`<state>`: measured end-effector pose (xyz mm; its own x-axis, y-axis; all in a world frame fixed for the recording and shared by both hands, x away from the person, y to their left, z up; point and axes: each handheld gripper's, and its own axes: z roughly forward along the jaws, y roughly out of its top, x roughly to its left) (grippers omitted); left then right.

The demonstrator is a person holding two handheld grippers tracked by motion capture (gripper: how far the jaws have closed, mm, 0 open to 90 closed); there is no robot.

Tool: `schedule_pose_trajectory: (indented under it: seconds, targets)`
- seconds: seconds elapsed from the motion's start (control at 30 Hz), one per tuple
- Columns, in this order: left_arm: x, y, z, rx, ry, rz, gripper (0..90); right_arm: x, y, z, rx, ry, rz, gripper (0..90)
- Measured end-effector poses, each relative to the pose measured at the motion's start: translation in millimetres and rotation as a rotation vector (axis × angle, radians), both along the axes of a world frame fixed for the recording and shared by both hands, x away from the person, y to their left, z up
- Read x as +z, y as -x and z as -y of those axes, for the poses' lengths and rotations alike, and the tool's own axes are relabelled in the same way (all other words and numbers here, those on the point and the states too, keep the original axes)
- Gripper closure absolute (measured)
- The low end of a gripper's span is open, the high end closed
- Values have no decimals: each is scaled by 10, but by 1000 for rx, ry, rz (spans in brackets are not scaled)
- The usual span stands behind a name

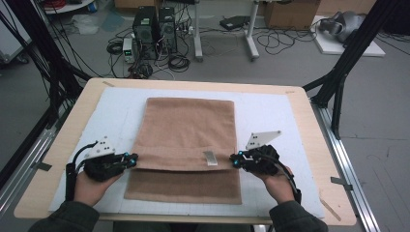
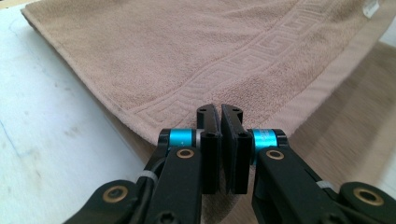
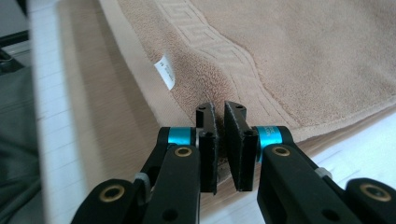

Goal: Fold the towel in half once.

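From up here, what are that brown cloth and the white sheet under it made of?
The brown folded towel looks like cotton terry: a matte looped pile, with a woven key-pattern band and flat hem in the left gripper view, plus a small white sewn label. The white mat looks like thin foam or felt, matte with a faint grid; hard to say which.

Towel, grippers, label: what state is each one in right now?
Towel: partly folded, upper layer stopping short of the near edge, flat on the table.
Left gripper: shut on the upper layer's left corner.
Right gripper: shut on the upper layer's right corner.
White label: lying on top, by the upper layer's edge.
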<state>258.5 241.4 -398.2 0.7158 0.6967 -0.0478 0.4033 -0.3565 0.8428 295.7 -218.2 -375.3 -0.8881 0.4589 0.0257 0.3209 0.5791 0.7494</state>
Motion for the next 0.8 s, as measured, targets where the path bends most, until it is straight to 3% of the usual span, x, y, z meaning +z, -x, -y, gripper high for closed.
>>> schedule_pose_trajectory:
  seconds: [0.1, 0.2, 0.23, 0.27, 0.3, 0.33, 0.5, 0.6, 0.63, 0.67, 0.8]
  targets:
    - [-15, 209, -11, -17, -1, 3, 860, 10, 257, 3, 38, 11, -2, 839]
    - [-104, 347, -7, -42, -40, -13, 856, -43, 347, 7, 51, 9, -16, 831]
    - [-160, 369, 3, -59, -54, -34, 832, -110, 369, 4, 63, 5, -44, 799]
    - [-217, 382, 6, -66, -69, -57, 681, -277, 378, -16, 72, 66, -101, 711]
    - [-256, 390, 8, -71, -69, -68, 681, -277, 378, -16, 72, 66, -101, 711]
    - [-307, 395, 5, -75, -73, -77, 655, -385, 385, -12, 57, 86, -112, 671]
    - [-424, 330, 15, -70, -66, -110, 692, -471, 349, -48, 53, 58, -109, 612]
    - [-447, 323, 34, -73, -75, -96, 739, -512, 331, -71, 50, 68, -116, 625]
    - [-452, 326, 39, -74, -74, -88, 779, -544, 321, -82, 58, 81, -117, 665]
    - [-470, 322, 22, -84, -66, -72, 853, -589, 324, -91, 59, 81, -105, 769]
    - [-475, 320, 8, -73, -44, -77, 871, -581, 307, -84, 58, 69, -111, 832]
